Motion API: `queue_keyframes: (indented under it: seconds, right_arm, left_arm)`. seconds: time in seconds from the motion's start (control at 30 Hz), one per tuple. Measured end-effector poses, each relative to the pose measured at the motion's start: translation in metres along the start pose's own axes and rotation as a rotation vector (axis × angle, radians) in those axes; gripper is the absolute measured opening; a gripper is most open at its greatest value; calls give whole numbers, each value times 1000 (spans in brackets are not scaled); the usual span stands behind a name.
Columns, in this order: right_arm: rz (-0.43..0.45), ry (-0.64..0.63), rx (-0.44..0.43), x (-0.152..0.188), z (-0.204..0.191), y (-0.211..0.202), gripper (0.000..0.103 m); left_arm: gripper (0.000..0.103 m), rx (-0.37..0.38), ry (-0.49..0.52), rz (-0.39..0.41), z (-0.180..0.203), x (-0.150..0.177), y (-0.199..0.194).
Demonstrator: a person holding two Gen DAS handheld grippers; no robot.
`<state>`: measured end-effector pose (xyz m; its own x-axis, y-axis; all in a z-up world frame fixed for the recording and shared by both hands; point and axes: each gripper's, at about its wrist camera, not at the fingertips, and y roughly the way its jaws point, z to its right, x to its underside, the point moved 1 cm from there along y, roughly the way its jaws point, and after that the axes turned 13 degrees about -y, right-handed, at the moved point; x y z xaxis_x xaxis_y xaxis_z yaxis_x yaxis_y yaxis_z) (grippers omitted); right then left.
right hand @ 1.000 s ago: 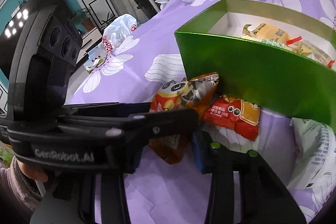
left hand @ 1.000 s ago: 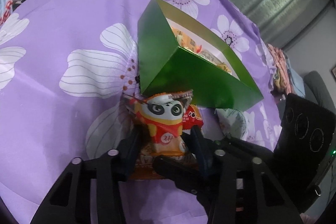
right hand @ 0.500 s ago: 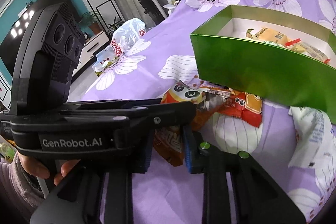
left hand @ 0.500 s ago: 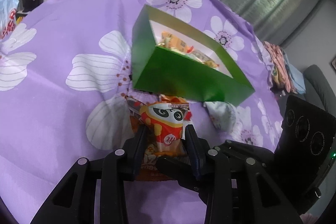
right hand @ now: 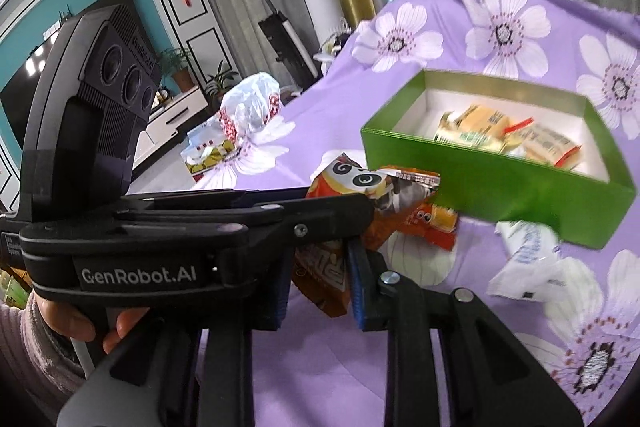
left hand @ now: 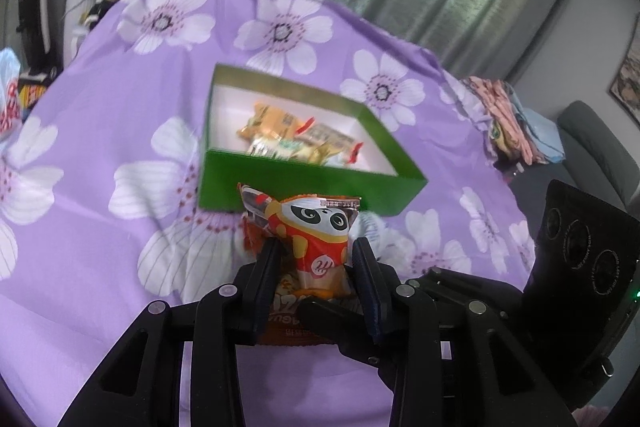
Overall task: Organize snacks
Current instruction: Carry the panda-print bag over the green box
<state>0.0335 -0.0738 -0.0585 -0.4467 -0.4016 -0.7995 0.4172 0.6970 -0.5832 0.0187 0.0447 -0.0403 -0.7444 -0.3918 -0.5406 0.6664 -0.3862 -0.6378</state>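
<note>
My left gripper (left hand: pixel 316 259) is shut on an orange panda snack packet (left hand: pixel 312 231) and holds it above the purple flowered cloth, just in front of the green box (left hand: pixel 304 187). The box is open and holds several yellow snack packets (left hand: pixel 280 131). In the right wrist view the left gripper body (right hand: pixel 192 227) crosses the frame, with the panda packet (right hand: pixel 360 187) in it. My right gripper (right hand: pixel 320 275) frames the packet's lower end; whether it touches is unclear. A red packet (right hand: pixel 432 227) and a white packet (right hand: pixel 524 259) lie on the cloth beside the green box (right hand: pixel 500 195).
The flowered cloth (left hand: pixel 100 147) covers the whole surface. A plastic bag of packets (right hand: pixel 236 123) lies at its far left edge. Folded clothes (left hand: pixel 512 123) sit at the far right. A TV, cabinet and plants stand beyond the edge.
My left gripper has lifted the panda packet up off the cloth and back from the box. Both views have risen, so the box's inside shows more.
</note>
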Motion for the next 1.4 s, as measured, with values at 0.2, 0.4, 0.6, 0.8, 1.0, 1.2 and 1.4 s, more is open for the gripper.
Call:
queue_keyframes:
  seconds: [0.2,0.4,0.6,0.8,1.0,1.2,1.4]
  right_arm:
    - [55,-9,34,-8,5,-22,25]
    - [103,-12,75,-18,17,-38,25]
    - [135,-17,112,-27,32,-49,25]
    - [154,-19,137,-38,49,-50,25]
    - [161,-25,148,-49,67,-43,25]
    - [159,-17,149,-55,84,-33,25]
    - [126,-9,151,-60,102,-13,25]
  left_arm:
    - [37,14,52,27,27,-9,-4]
    - [37,32,101,47,51,-21,-1]
    - [37,49,132,62,69,-33,5]
    - [37,58,139,67,76,-49,16]
    - [37,64,136,69,77,-65,28]
    - [37,60,131,58,73,-81,49]
    - [37,48,111,30,63,-95,75]
